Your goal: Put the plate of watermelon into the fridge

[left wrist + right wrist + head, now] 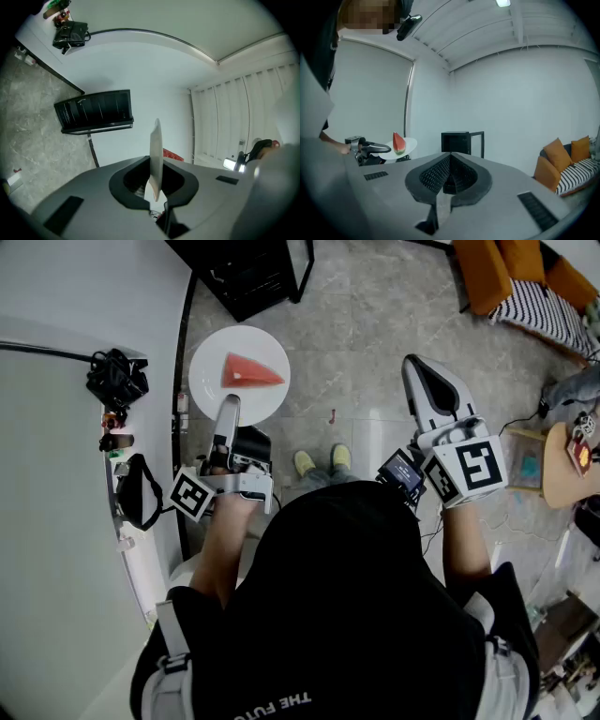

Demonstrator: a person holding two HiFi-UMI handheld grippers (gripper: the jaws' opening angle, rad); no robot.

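Left gripper (228, 407): closed on the near rim of the plate (239, 374). In the left gripper view the plate (155, 138) stands edge-on between the jaws of the left gripper (155, 165), pressed from both sides. The plate is white and round, carried level in the air above the grey floor (366, 343), ahead of the person's shoes (319, 460) and just beside the white wall (84, 521) at the person's left. It bears one watermelon slice (249, 371), a red wedge lying near the middle of the plate, point toward the right. From the left gripper view only a red edge of the slice (172, 154) shows past the plate. Right gripper (429, 381): held forward at the person's right, well apart from the plate. In its own view the jaws of the right gripper (450, 161) are together with nothing between them. That view also takes in the plate (408, 144) and slice (398, 142) off to the left, with the left gripper (370, 150) under the rim. A black cabinet (248, 273) stands on the floor beyond the plate, against the wall. A black bag (117, 379) sits on the wall side, left of the plate. An orange sofa (506, 268) with a striped cushion (548, 310) stands at the far right.
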